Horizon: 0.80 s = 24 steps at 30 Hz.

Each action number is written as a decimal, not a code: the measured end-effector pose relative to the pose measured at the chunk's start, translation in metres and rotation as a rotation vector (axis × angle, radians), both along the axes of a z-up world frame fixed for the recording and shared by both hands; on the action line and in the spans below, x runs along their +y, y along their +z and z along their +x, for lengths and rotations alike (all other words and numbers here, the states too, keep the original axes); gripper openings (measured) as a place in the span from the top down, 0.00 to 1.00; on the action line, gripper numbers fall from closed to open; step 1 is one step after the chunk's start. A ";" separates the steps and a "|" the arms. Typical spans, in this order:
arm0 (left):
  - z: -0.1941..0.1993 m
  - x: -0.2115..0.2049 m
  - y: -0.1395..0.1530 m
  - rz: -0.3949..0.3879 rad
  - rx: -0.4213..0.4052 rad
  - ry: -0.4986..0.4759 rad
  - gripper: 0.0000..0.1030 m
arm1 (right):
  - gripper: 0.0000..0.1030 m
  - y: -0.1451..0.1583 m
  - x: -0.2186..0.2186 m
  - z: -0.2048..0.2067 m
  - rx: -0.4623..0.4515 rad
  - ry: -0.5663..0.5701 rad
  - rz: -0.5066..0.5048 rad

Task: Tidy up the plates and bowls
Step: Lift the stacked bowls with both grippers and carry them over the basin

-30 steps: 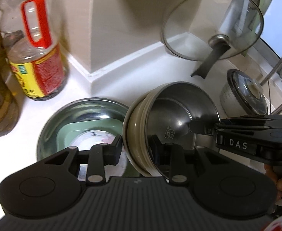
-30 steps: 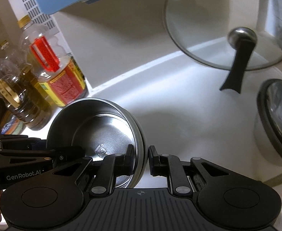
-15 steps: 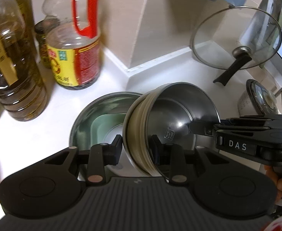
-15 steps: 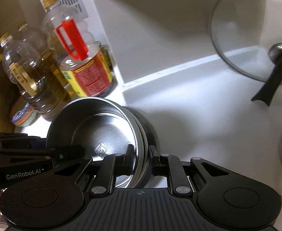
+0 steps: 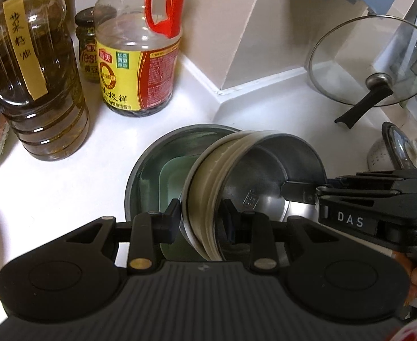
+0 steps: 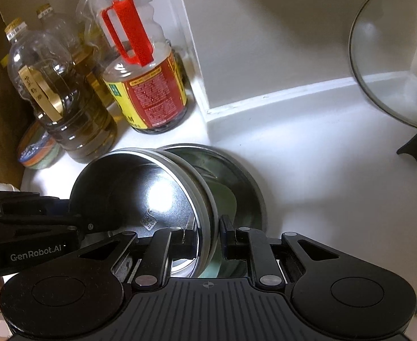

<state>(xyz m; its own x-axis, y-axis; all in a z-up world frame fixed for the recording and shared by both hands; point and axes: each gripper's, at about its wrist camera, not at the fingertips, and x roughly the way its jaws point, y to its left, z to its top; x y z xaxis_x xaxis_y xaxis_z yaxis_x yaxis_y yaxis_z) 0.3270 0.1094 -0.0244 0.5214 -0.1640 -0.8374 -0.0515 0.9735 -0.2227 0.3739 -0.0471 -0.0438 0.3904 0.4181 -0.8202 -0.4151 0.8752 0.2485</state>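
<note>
A tilted stack of nested steel bowls (image 5: 265, 176), its outer rims beige, hangs just over a large steel bowl (image 5: 151, 153) on the white counter. That bowl holds a pale green square dish (image 5: 174, 176). My left gripper (image 5: 201, 218) is shut on the stack's left rim. My right gripper (image 6: 208, 236) is shut on the opposite rim of the stack (image 6: 140, 187), and its finger (image 5: 296, 194) shows inside the bowl in the left wrist view. The large bowl (image 6: 245, 193) lies partly under the stack.
A soy sauce bottle with a red handle (image 5: 140, 79), an oil bottle (image 5: 37, 91) and a small jar (image 5: 87, 45) stand behind left. A white wall corner (image 5: 237, 42) juts out behind. A glass lid (image 5: 370, 59) leans at the right, above a lidded pot (image 5: 393, 150).
Both grippers have carried the bowl stack leftwards, towards the bottles, so that it now hangs over the large steel bowl. The grips on the rim look unchanged.
</note>
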 end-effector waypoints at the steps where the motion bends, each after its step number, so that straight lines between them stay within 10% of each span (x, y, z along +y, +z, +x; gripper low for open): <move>1: 0.000 0.000 -0.002 -0.002 0.007 0.001 0.74 | 0.85 -0.002 0.001 0.001 0.005 0.000 -0.004; 24: 0.008 0.010 -0.017 -0.058 0.070 0.010 0.73 | 0.85 -0.013 0.011 0.017 0.060 0.043 -0.041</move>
